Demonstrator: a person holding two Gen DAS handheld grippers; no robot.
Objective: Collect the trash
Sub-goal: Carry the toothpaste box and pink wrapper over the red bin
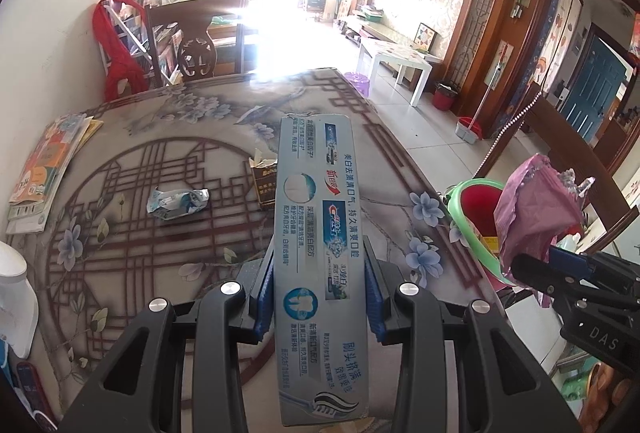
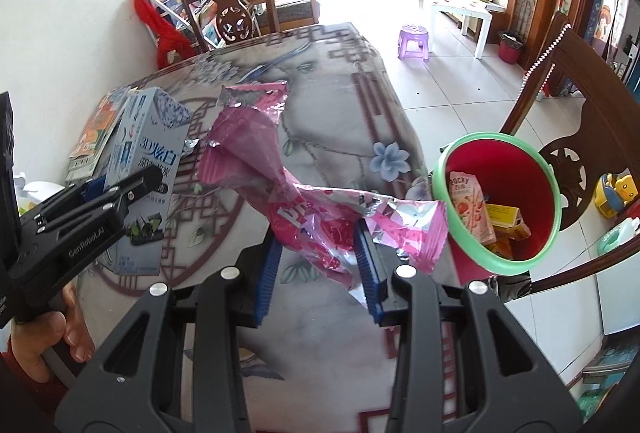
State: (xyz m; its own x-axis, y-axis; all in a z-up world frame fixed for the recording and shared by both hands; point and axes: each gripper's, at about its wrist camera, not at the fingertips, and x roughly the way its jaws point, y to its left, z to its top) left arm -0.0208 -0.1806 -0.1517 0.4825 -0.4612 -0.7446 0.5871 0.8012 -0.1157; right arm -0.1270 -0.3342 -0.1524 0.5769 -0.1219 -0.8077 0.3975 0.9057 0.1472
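1. Table (image 1: 168,169): we see a patterned cloth of lattice and flowers, with both grippers held above it.
2. Bin (image 2: 464,153): red inside with a green rim, it stands off the table's right edge. We read "Pocky" on a box (image 2: 470,209) inside, beside yellow cartons.
3. Toothpaste box (image 1: 316,265): long and blue. We find the left gripper (image 1: 319,293) clamped on its two long sides, the blue pads pressing the card. We read "Crest" among Chinese print; the right wrist view gives "3D".
4. Pink wrapper (image 2: 320,229): crumpled foil. We find the right gripper (image 2: 320,273) pinched on its middle, with the ends flaring out, near the bin's rim. Its lettering is creased beyond reading.
5. Dark carton (image 1: 264,185): on the table, torn open at the top.
6. Crumpled blue-white wrapper (image 1: 178,203): loose on the table, left of the carton.
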